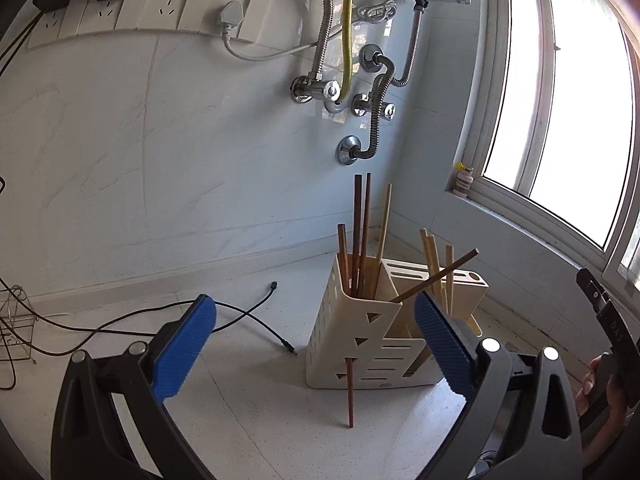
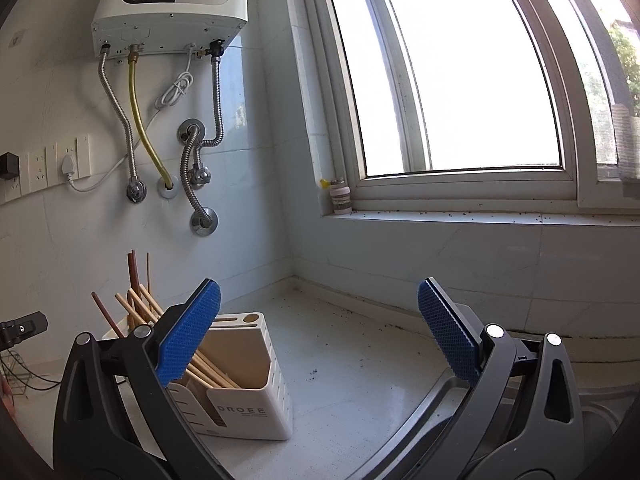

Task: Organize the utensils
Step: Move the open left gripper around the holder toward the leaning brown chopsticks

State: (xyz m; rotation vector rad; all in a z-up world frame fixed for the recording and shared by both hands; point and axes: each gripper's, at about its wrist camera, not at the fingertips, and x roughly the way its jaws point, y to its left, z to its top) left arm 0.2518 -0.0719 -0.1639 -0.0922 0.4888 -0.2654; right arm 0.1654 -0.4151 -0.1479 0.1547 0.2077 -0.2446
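Observation:
A cream utensil holder stands on the white counter near the corner, with several brown and pale chopsticks upright or leaning in its compartments. One dark chopstick pokes out through a front slot, its tip on the counter. My left gripper is open just in front of the holder, with nothing between its fingers. In the right wrist view the same holder sits low on the left, with chopsticks in it. My right gripper is open and holds nothing, to the right of the holder.
Black cables trail across the counter left of the holder. A wire rack stands at the far left. A water heater with hoses hangs on the wall. A small bottle sits on the window sill. A sink rim lies at lower right.

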